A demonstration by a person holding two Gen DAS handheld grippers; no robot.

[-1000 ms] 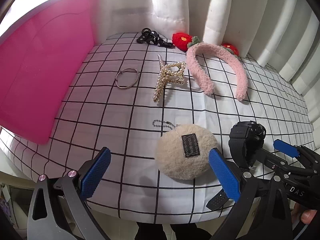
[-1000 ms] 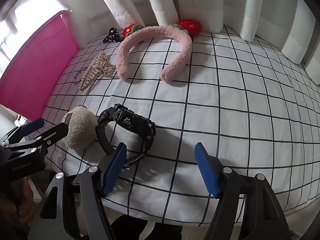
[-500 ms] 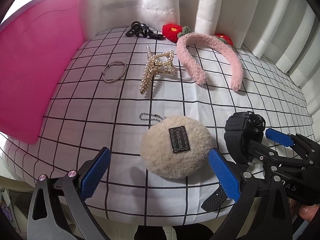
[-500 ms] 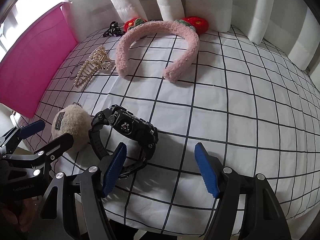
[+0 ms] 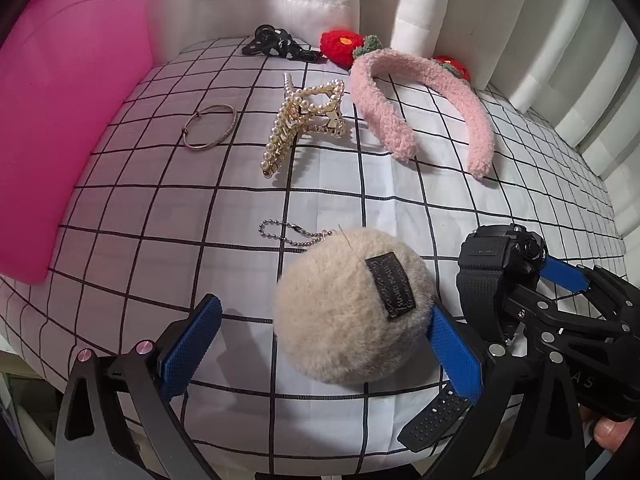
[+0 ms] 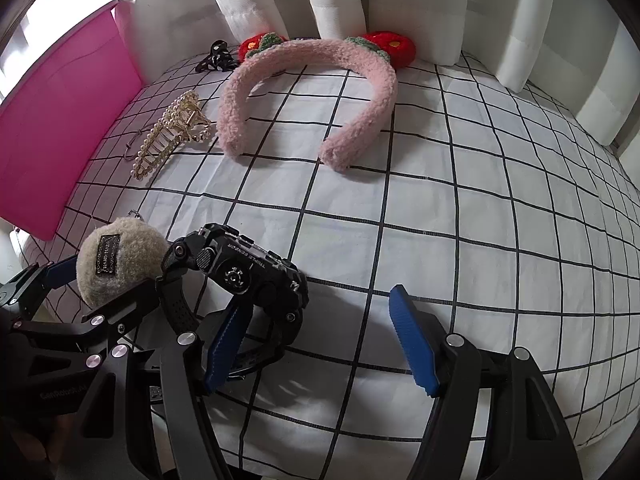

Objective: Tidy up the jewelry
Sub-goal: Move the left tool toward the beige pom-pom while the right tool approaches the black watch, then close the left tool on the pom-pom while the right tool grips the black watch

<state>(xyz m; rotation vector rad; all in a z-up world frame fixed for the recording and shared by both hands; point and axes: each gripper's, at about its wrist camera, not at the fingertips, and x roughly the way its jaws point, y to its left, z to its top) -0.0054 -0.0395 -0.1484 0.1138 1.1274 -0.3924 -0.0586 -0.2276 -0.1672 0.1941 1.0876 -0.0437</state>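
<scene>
pink bin point(image 5: 60, 128) (contents hidden), jewelry outside

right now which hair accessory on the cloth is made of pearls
The pearl claw clip, lying between the thin metal bangle and the fluffy pink headband; the black clip at the back has none.

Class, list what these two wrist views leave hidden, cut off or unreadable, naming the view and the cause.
- Thin metal bangle: right wrist view, mostly behind the pearl hair claw.
- Black watch strap: left wrist view, partly behind the right gripper and left gripper's finger.
- Label on the beige pompom: both views, lettering too small.
- Pink box: both views, cut off by the frame edge.
</scene>
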